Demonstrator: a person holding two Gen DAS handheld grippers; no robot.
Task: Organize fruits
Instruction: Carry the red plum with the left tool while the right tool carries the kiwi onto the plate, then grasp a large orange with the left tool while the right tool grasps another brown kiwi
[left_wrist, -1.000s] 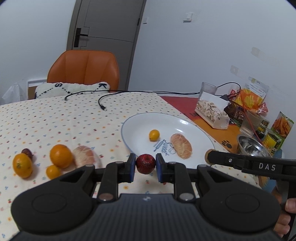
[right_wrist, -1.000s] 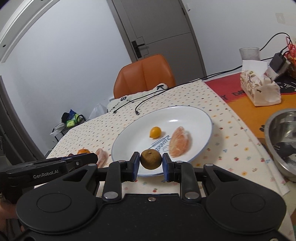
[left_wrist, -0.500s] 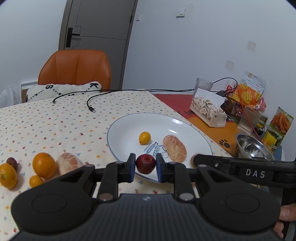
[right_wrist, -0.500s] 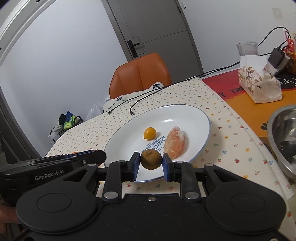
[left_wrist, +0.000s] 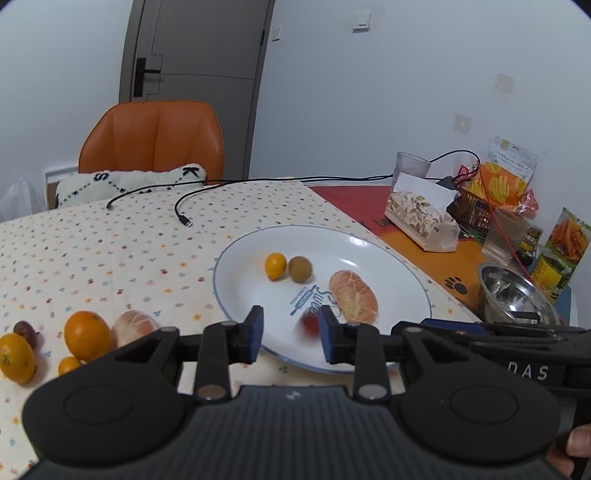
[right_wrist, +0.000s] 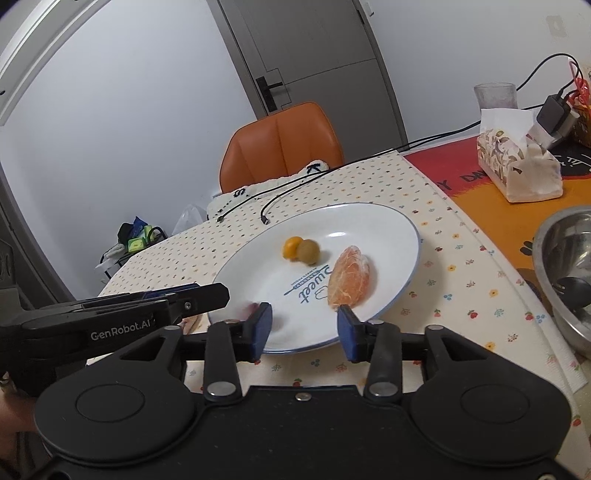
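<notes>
Both grippers, left (left_wrist: 290, 334) and right (right_wrist: 304, 330), have jaws spread, empty. The plate (left_wrist: 388, 258) near the counter's right edge holds four fruits; five wait (left_wrist: 87, 334) at the left edge.

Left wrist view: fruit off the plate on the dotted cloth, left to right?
Orange at the edge → dark small fruit → tiny orange fruit → big orange → peeled citrus.
</notes>
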